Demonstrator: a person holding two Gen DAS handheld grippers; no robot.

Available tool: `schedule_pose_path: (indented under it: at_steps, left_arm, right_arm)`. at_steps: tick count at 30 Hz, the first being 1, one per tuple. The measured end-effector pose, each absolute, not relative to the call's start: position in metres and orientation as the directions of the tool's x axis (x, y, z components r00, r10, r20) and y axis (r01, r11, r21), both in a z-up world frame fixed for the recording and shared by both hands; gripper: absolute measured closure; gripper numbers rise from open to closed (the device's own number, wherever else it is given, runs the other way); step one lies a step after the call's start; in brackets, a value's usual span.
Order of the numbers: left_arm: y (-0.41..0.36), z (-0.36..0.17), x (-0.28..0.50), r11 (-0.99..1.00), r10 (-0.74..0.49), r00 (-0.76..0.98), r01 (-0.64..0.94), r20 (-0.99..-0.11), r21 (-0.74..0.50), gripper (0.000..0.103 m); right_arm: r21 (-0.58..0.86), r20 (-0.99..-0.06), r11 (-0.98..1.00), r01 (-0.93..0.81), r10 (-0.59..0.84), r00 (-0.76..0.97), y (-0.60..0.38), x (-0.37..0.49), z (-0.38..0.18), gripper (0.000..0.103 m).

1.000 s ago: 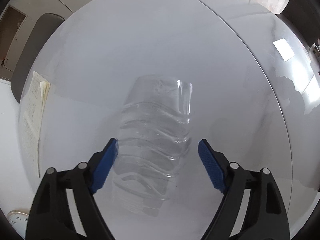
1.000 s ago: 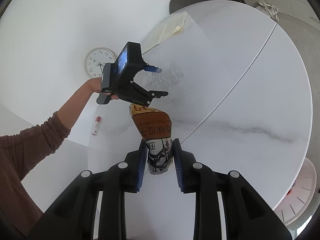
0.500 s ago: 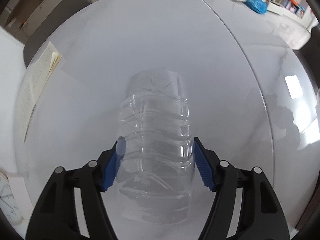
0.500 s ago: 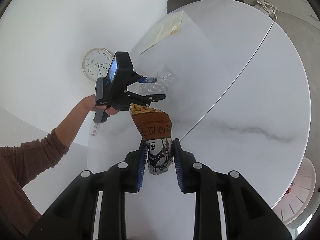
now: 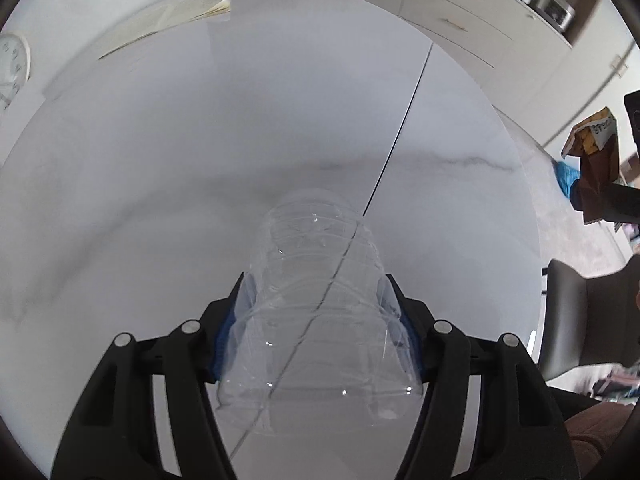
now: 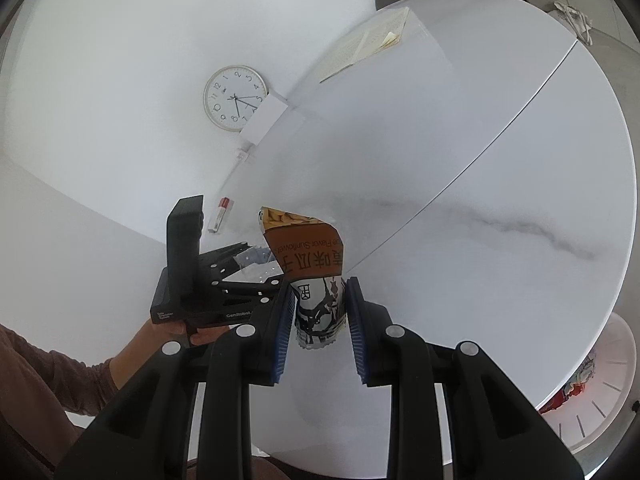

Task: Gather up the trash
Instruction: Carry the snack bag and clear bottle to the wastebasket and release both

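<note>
My left gripper [image 5: 318,312] is shut on a clear, crushed plastic bottle [image 5: 316,320] and holds it lifted above the white marble table [image 5: 200,160]. My right gripper [image 6: 318,320] is shut on a brown and white sunflower-seed snack bag [image 6: 308,264], held above the table [image 6: 480,160]. In the right wrist view the left gripper [image 6: 248,276] with the bottle sits just left of the bag. In the left wrist view the snack bag [image 5: 596,160] shows at the far right.
An open booklet [image 6: 368,44] lies at the table's far edge, also in the left wrist view [image 5: 172,16]. A wall clock [image 6: 235,98], a white card [image 6: 264,116] and a small red-capped tube [image 6: 219,220] lie beside it. A grey chair [image 5: 588,312] stands at the right.
My left gripper closed on the clear bottle, lifted it off the table and swung toward the right gripper. The right gripper held the snack bag steady.
</note>
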State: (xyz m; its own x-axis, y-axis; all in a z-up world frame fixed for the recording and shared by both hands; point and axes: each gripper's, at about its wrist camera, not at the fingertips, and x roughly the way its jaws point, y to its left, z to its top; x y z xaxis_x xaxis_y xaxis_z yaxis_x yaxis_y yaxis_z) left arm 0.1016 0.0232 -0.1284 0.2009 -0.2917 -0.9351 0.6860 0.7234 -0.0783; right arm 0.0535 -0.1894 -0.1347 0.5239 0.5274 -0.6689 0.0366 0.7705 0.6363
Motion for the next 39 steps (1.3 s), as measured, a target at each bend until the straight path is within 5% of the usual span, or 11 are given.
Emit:
schedule_pose_path:
  at_steps: [11, 20, 32, 34, 36, 37, 39]
  left_arm:
    - [0.041, -0.095, 0.045, 0.888, -0.26, 0.339, 0.451, -0.904, -0.086, 0.041]
    - [-0.028, -0.057, -0.044, 0.866, -0.349, 0.344, 0.474, -0.872, -0.16, 0.041]
    - [-0.139, -0.067, -0.126, 0.799, -0.352, 0.258, 0.584, -0.9, -0.145, 0.041]
    - [-0.148, -0.07, -0.13, 0.799, -0.34, 0.254, 0.585, -0.906, -0.136, 0.041]
    - [-0.157, -0.073, -0.135, 0.801, -0.327, 0.253, 0.586, -0.911, -0.125, 0.041]
    - [-0.16, -0.075, -0.137, 0.802, -0.321, 0.254, 0.586, -0.912, -0.119, 0.041]
    - [-0.166, -0.076, -0.136, 0.801, -0.313, 0.254, 0.588, -0.915, -0.111, 0.041]
  right_arm:
    - [0.634, -0.677, 0.766, -0.107, 0.616, 0.402, -0.199, 0.042, -0.121, 0.076]
    - [0.551, -0.713, 0.833, -0.057, 0.505, 0.486, -0.258, -0.033, -0.1, 0.076]
    - [0.35, -0.917, 0.928, 0.124, 0.313, 0.245, -0.316, -0.052, -0.258, 0.075]
    - [0.324, -0.933, 0.937, 0.129, 0.293, 0.208, -0.313, -0.043, -0.283, 0.07]
    - [0.3, -0.944, 0.944, 0.134, 0.274, 0.182, -0.316, -0.048, -0.297, 0.055]
    - [0.292, -0.948, 0.946, 0.139, 0.267, 0.173, -0.318, -0.051, -0.301, 0.038]
    - [0.282, -0.953, 0.948, 0.146, 0.259, 0.158, -0.322, -0.058, -0.306, 0.029]
